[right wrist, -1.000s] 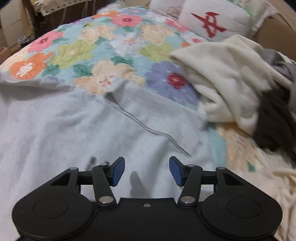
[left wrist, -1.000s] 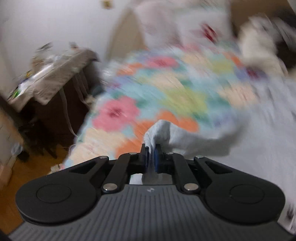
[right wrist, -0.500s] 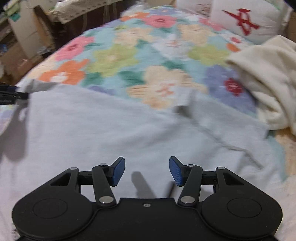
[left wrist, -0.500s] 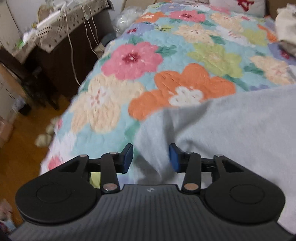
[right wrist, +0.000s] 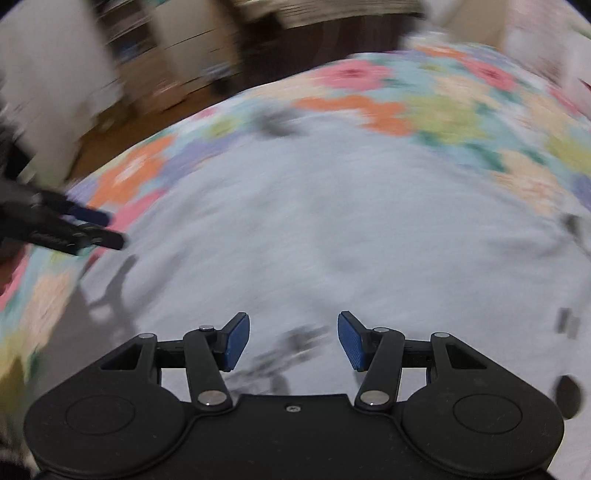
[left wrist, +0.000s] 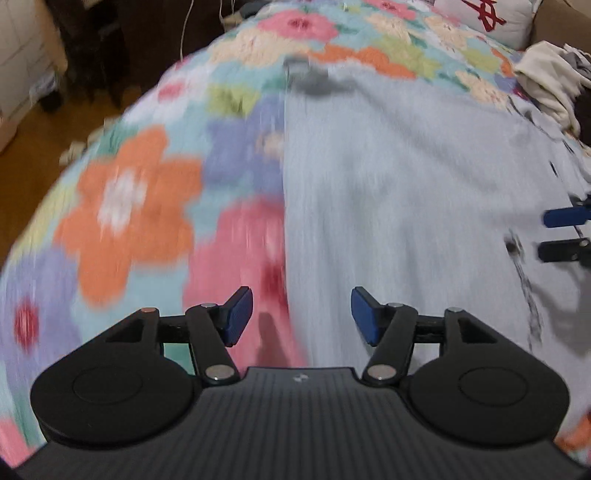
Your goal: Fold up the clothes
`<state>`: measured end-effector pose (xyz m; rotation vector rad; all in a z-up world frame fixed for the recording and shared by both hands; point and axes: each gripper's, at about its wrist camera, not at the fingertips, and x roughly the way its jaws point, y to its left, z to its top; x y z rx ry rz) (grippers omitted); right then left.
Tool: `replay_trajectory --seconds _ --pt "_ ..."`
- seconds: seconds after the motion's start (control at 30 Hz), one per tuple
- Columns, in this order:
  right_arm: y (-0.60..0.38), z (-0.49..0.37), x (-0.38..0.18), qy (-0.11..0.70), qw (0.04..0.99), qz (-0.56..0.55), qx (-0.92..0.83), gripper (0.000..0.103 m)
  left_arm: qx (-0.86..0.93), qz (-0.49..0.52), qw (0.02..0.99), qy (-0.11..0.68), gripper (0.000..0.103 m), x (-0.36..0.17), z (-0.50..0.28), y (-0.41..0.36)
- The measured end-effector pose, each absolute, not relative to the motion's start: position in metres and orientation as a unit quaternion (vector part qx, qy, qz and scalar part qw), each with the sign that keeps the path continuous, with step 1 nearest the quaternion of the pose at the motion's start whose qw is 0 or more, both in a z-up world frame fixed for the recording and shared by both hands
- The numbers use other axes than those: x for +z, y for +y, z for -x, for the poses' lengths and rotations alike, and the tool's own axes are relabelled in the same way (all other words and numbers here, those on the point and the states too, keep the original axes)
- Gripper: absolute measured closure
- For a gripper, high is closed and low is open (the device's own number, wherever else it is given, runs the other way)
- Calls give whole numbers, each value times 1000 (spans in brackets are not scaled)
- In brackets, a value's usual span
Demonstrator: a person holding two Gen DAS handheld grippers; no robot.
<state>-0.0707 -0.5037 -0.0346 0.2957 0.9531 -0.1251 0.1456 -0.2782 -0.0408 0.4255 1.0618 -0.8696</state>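
Floral bedspread (left wrist: 122, 206), grey garment (left wrist: 399, 192) now flat; both tongs (left wrist: 302, 315) (right wrist: 293, 341) released, left previously clenched

the left wrist view looks forward along its own fingers from low over the left edge of the bed (left wrist: 122, 206), close to the surface, facing up the bed toward the pillow (left wrist: 491, 18) at the head end; the grey garment (left wrist: 406, 177) fills the right half and the floor shows at far left. the right wrist view sits low over the same garment (right wrist: 332, 229), near its middle, facing across toward the bed's left edge and the furniture beyond. both share the garment and the floral bedspread (right wrist: 461, 110), and each catches the other gripper at its frame edge: right gripper (left wrist: 565, 232), left gripper (right wrist: 99, 229).
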Motion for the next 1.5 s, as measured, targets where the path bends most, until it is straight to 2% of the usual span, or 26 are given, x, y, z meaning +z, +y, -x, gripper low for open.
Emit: replay_trajectory --seconds 0.13,0.2,0.23,0.27,0.3,0.47,0.67,0.73,0.77,0.8,0.97,1.07,1.1,1.13,1.17,1.2,1.23,1.27,1.43,1.5 --pt "-434 80 -33 456 881 -123 -9 45 -421 -104 733 524 44 -56 -124 -230" --pt "-402 86 -34 454 885 -104 6 45 -438 -82 724 527 49 -63 -117 -226" --pt "-388 88 -34 451 887 -93 11 45 -450 -74 719 525 67 -67 -113 -225" --pt "-376 90 -35 450 889 -86 13 45 -461 -67 714 522 77 -69 -109 -224" --pt "-365 92 -37 451 889 -80 17 45 -474 -58 708 520 83 -68 -106 -225" --pt "-324 92 -50 463 884 -37 56 45 -517 -15 706 483 83 -53 -96 -229" --pt "-310 69 -57 454 890 22 23 45 -547 -4 694 468 83 -54 -89 -237" --pt "-312 62 -58 442 895 54 -10 50 -547 -19 700 460 82 -52 -87 -235" --pt "-316 60 -58 435 898 57 -29 72 -545 -23 706 452 82 -50 -87 -231" --pt "-325 60 -56 431 900 43 -46 103 -543 -23 710 447 79 -48 -89 -226" --pt "-390 68 -53 439 886 -61 -132 103 -534 -17 719 445 79 -51 -102 -205" --pt "-393 79 -49 439 888 -93 -101 100 -547 26 686 479 78 -58 -110 -203" --pt "-387 82 -48 436 890 -102 -85 93 -552 43 672 491 78 -60 -112 -203" --pt "-377 84 -47 433 892 -106 -70 91 -559 57 658 500 78 -61 -111 -204" --pt "-366 87 -47 430 895 -105 -54 75 -568 67 645 507 78 -62 -110 -205" --pt "-355 90 -47 427 897 -104 -39 51 -575 69 639 507 78 -61 -107 -206" --pt "-344 92 -47 425 899 -103 -25 41 -581 61 635 506 69 -62 -103 -209" --pt "-334 94 -48 422 901 -101 -12 35 -585 51 631 508 65 -64 -98 -212" --pt "-305 87 -58 425 904 -40 -10 34 -598 85 608 515 63 -74 -89 -223" --pt "-301 81 -63 428 904 -5 -22 40 -609 88 605 506 63 -70 -85 -225"
